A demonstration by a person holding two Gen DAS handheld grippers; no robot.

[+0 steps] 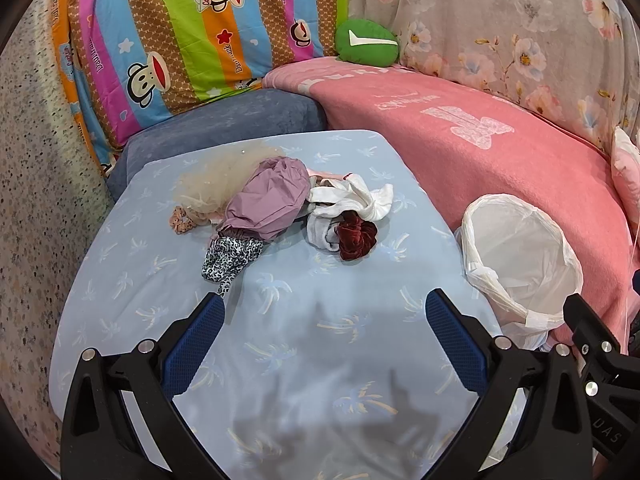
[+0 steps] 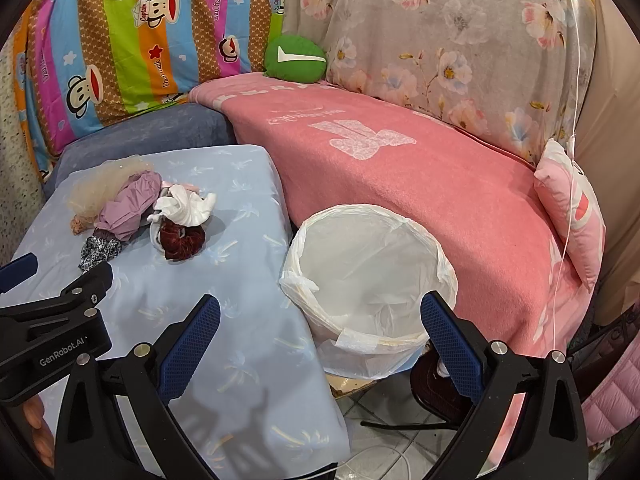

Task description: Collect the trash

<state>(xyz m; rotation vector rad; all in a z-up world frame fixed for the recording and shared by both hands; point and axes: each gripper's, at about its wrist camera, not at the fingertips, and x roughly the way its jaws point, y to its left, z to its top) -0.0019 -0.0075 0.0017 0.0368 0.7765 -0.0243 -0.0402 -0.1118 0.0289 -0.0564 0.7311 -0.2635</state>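
A heap of small cloth things lies on the light blue table cover [image 1: 304, 320]: a mauve cloth [image 1: 266, 204], a white cloth [image 1: 352, 200], a dark red scrunchie [image 1: 356, 238], a leopard-print scrunchie [image 1: 230, 260], a pale tulle piece [image 1: 216, 184] and a small pink scrunchie [image 1: 182, 220]. The same heap shows at the left of the right wrist view, with the dark red scrunchie [image 2: 180, 242] in front. A bin lined with a white bag [image 1: 524, 264] [image 2: 368, 284] stands at the table's right edge. My left gripper [image 1: 324, 312] is open above the near table. My right gripper [image 2: 320, 316] is open over the bin's near rim.
A sofa under a pink blanket [image 2: 400, 168] runs behind the table and bin. A green cushion [image 1: 368, 42] and a pink pillow [image 2: 576, 216] lie on it. Striped cartoon bedding [image 1: 192, 32] and floral fabric [image 2: 460, 32] hang behind. Tiled floor [image 2: 384, 412] shows below the bin.
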